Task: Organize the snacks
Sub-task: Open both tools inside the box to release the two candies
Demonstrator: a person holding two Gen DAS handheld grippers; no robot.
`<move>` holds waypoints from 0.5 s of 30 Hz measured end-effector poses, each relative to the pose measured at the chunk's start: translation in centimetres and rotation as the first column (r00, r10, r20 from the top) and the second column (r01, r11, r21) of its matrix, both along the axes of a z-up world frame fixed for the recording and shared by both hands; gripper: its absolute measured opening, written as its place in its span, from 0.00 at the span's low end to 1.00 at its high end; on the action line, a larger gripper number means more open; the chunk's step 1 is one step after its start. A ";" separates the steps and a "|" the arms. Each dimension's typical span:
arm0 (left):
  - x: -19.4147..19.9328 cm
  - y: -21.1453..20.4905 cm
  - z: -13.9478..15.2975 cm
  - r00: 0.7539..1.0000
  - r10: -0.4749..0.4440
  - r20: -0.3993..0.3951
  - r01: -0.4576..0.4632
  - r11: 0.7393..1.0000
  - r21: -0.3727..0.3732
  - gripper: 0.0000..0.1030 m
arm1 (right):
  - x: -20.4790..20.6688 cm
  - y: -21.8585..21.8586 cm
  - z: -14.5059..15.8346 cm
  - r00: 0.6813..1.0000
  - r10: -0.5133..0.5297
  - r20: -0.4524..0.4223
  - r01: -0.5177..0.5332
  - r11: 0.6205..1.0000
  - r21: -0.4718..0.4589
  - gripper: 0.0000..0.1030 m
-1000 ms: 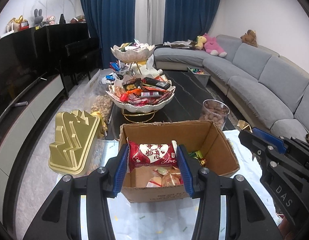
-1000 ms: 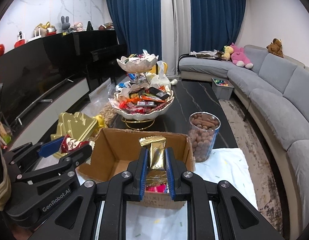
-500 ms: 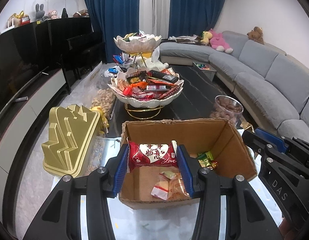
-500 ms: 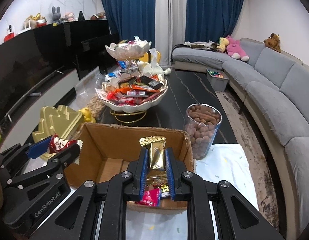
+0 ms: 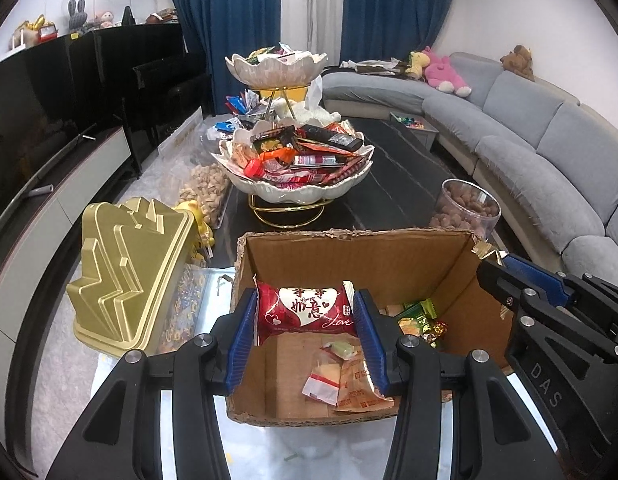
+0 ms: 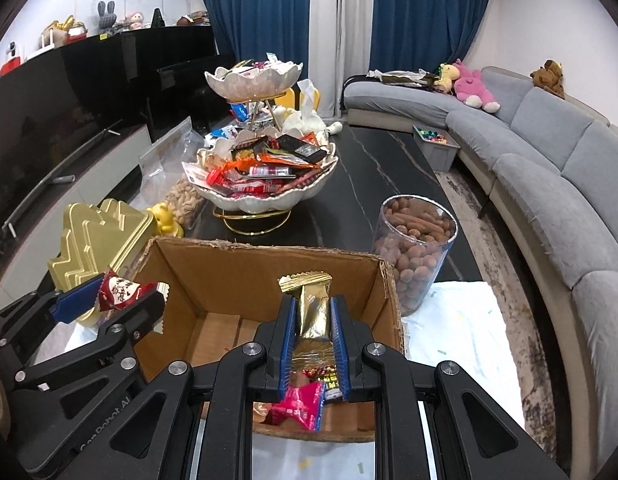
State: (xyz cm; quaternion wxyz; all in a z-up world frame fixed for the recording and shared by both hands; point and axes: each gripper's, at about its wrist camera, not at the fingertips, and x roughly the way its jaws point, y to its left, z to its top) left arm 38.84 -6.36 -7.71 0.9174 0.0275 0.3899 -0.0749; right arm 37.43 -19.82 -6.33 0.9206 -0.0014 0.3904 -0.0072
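My left gripper (image 5: 305, 312) is shut on a red snack packet with a white heart (image 5: 305, 314), held over the open cardboard box (image 5: 349, 248). My right gripper (image 6: 314, 312) is shut on a gold-wrapped snack bar (image 6: 312, 308), also over the box (image 6: 269, 260). Loose snacks lie on the box floor: a pale packet (image 5: 341, 376), green and gold sweets (image 5: 421, 316), a pink packet (image 6: 299, 404). The right gripper shows at the right of the left view (image 5: 493, 264), and the left gripper with the red packet shows at the left of the right view (image 6: 113, 296).
A two-tier white bowl stand (image 5: 293, 192) full of snacks stands behind the box on the dark table. A clear jar of brown nuts (image 6: 413, 248) is right of the box. A gold tin (image 5: 125, 272) and a bag of nuts (image 5: 205, 192) lie left. A grey sofa (image 5: 529, 160) runs along the right.
Both grippers have moved forward over the box and sit a little lower. Each still holds its snack. More of the box floor shows.
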 end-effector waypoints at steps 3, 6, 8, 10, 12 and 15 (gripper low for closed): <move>0.2 0.0 -0.1 1.000 -0.006 -0.008 0.006 1.000 0.000 0.47 | 0.1 0.0 0.0 1.000 0.000 0.001 0.000 1.000 -0.002 0.19; 0.1 -0.1 -0.1 1.000 -0.007 -0.010 0.007 1.000 0.000 0.48 | -0.1 -0.1 0.3 1.000 0.000 0.013 0.000 1.000 -0.008 0.20; 0.1 -0.1 0.0 1.000 -0.002 -0.007 0.002 1.000 0.004 0.53 | -0.3 -0.1 0.4 1.000 -0.001 0.015 0.001 1.000 -0.018 0.27; 0.0 0.0 0.1 1.000 0.003 -0.003 -0.003 1.000 -0.004 0.60 | -0.6 -0.3 0.7 1.000 -0.013 0.028 0.013 1.000 -0.026 0.48; -0.2 0.1 0.4 1.000 0.014 0.010 -0.015 1.000 0.006 0.66 | -0.9 -0.5 1.0 0.999 -0.027 0.041 0.028 0.999 -0.034 0.57; -0.6 0.4 0.9 1.000 0.025 0.019 -0.025 1.000 0.012 0.71 | -1.2 -0.9 1.4 0.998 -0.042 0.048 0.044 0.999 -0.029 0.67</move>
